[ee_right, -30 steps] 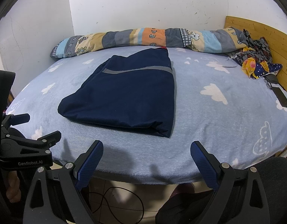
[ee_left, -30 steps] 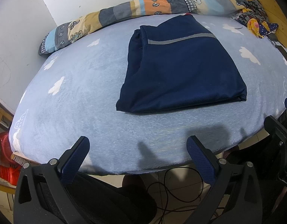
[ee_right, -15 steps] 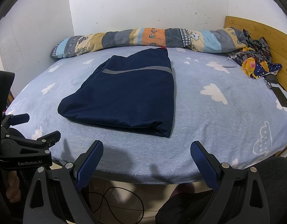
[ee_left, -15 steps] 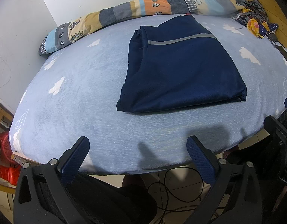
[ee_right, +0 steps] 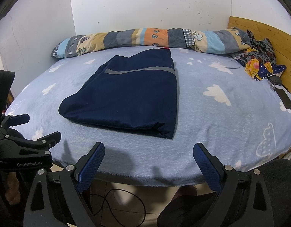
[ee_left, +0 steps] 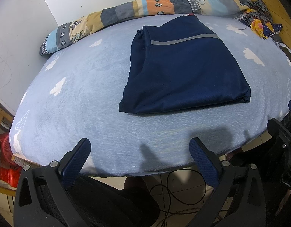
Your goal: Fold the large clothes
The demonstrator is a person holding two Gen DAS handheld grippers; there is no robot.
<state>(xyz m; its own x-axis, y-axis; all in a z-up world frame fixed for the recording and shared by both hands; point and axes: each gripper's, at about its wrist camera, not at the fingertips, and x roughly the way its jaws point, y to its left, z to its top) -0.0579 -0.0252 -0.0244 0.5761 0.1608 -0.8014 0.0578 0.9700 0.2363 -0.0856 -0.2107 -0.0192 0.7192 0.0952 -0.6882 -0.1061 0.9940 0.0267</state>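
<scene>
Navy folded garment (ee_left: 185, 70) lies flat on the bed (ee_left: 73, 98), roughly mid-bed, its far end reaching the back edge next to the rolled quilt. Grey reflective stripe (ee_left: 185, 39) runs across its far part; elastic cuff or waistband bunches at its far left corner. Near fold edge is thick and rounded, well back from the bed's front edge.

Left to right: red plastic thing (ee_left: 5, 158) sits low beside the bed's left edge, can't tell what it is. Bed cover is light blue fleece with white clouds. Patchwork quilt roll (ee_left: 145, 9) lies along the back edge against the white wall (ee_right: 145, 5). Crumpled patterned cloth (ee_right: 259, 64) is piled at the back right corner by the wooden headboard (ee_right: 262, 36). Dark flat phone-like thing (ee_right: 286, 99) lies near the right edge.

My left gripper (ee_left: 139, 151) hangs off the front edge, blue-padded fingers (ee_left: 75, 160) spread wide, nothing between them. My right gripper (ee_right: 148, 158) is likewise off the front edge, fingers (ee_right: 207, 166) wide apart and empty. Neither touches the garment; both are well apart from it. In the right wrist view the left gripper body shows at far left, with a hand (ee_right: 12, 191) partly visible under it. Black cable (ee_right: 117, 206) loops on the floor below the front edge.
</scene>
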